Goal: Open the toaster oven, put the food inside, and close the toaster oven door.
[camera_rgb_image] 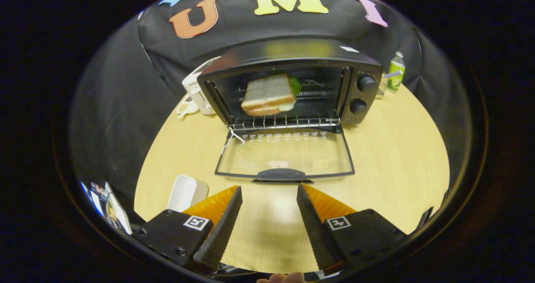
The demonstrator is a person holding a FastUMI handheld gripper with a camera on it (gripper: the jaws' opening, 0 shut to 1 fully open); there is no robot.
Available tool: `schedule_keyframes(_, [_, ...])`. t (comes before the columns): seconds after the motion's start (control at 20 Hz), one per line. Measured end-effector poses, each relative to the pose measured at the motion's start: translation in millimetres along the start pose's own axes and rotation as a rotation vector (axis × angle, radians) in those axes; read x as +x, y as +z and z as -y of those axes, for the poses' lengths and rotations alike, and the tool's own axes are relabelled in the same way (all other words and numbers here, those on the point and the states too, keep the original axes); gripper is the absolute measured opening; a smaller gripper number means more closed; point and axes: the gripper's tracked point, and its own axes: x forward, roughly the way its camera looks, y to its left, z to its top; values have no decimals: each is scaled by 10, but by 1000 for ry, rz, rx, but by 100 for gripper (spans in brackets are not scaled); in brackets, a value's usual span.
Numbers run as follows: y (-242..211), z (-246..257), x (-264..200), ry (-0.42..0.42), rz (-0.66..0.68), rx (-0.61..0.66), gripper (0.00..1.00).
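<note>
Gripper view showed the white-bread sandwich [268,95] on the wire rack inside the black toaster oven [292,86], its glass door [284,153] lying flat on the pale wooden worktop [397,149]. Just short of the door's handle [281,174], the hand-held gripper [269,189] was spread wide, empty; closing well probably meant hooking under that handle and lifting evenly.

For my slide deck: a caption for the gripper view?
Open gripper faces toaster oven, door down, sandwich on rack.
</note>
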Motion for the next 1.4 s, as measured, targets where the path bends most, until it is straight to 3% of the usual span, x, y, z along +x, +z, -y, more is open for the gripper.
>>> schedule_keyframes(0.5, [-311,274,586,-100,-39,72,87])
schedule_keyframes(0.9, [-210,265,840,-144,-10,43,87])
schedule_keyframes(1.4, [-49,194,542,-118,78,40,86])
